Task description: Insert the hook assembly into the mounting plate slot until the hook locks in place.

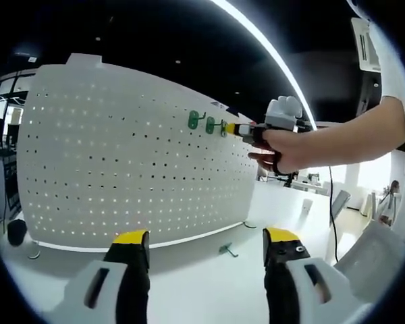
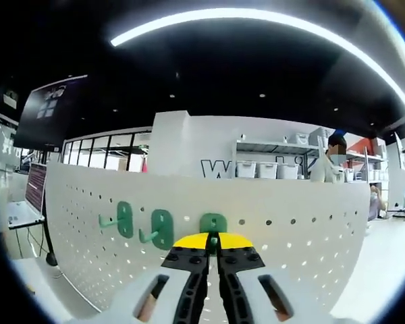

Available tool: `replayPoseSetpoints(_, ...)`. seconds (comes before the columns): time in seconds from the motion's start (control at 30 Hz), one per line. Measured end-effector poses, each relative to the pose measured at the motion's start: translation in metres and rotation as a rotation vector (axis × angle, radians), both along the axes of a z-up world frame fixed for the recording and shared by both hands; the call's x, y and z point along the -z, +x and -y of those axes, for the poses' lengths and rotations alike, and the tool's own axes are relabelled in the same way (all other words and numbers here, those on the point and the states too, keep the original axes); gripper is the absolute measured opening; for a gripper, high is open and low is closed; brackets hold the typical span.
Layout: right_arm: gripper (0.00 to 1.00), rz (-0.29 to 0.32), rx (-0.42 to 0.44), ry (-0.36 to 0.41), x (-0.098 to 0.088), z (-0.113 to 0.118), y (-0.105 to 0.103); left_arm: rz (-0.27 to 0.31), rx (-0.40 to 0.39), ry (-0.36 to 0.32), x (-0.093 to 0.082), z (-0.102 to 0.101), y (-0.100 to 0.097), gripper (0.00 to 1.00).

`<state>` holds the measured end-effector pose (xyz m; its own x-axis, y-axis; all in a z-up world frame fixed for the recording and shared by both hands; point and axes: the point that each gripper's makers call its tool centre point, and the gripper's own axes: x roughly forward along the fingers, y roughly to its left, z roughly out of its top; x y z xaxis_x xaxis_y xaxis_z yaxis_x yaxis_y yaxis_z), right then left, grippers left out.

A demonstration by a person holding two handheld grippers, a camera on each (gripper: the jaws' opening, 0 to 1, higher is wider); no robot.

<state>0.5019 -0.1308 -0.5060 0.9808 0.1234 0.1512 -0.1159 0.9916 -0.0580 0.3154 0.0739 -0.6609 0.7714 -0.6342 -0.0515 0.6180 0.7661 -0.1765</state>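
A white pegboard (image 1: 121, 155) stands upright on the white table (image 1: 189, 283). Two green hooks (image 1: 194, 119) (image 1: 210, 125) hang in its upper row. A third green hook (image 2: 213, 223) sits flat against the board (image 2: 290, 243), and my right gripper (image 2: 214, 241) is shut on its prong. The two hung hooks (image 2: 124, 219) (image 2: 161, 229) are to its left. In the left gripper view a hand holds the right gripper (image 1: 239, 129) against the board at that third hook (image 1: 223, 128). My left gripper (image 1: 206, 239) is open and holds nothing, low over the table. A spare green hook (image 1: 226, 250) lies between its jaws, further off.
The pegboard rests on small feet (image 1: 34, 254) near the table's far side. A person's forearm (image 1: 351, 142) reaches in from the right. Behind the board are shelves with bins (image 2: 270, 165), a standing person (image 2: 334, 162) and a laptop (image 2: 30, 192) at the left.
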Motion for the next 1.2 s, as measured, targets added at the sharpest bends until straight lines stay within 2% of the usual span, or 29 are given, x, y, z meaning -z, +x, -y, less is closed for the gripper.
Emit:
replayPoseSetpoints(0.13,0.02,-0.002,-0.001,0.003,-0.002,0.001,0.001,-0.002,-0.002,-0.001,0.000,0.000,0.000,0.70)
replayPoseSetpoints(0.2,0.02,-0.009,-0.001,-0.020,-0.001,0.001,0.002,-0.001,0.000,-0.001,0.000,0.000,0.000,0.70)
replayPoseSetpoints(0.5,0.02,-0.012,-0.006,0.001,-0.002,0.001,0.001,-0.001,0.004,0.000,0.000,0.001,0.000,0.69)
replayPoseSetpoints(0.67,0.05,-0.029,-0.049,0.006,0.001,0.000,0.000,0.000,0.002,0.002,0.000,0.001,0.000,0.70)
replayPoseSetpoints(0.8,0.16,-0.036,-0.101,0.005,0.001,-0.005,-0.003,-0.001,0.005,0.001,0.000,0.002,0.000,0.70)
replayPoseSetpoints(0.97,0.30,-0.056,-0.114,0.006,0.005,-0.003,-0.005,-0.001,0.007,0.003,0.000,0.002,-0.001,0.70)
replayPoseSetpoints(1.2,0.46,-0.072,-0.156,-0.023,0.008,-0.007,-0.009,-0.001,0.006,0.005,-0.001,0.002,-0.001,0.70)
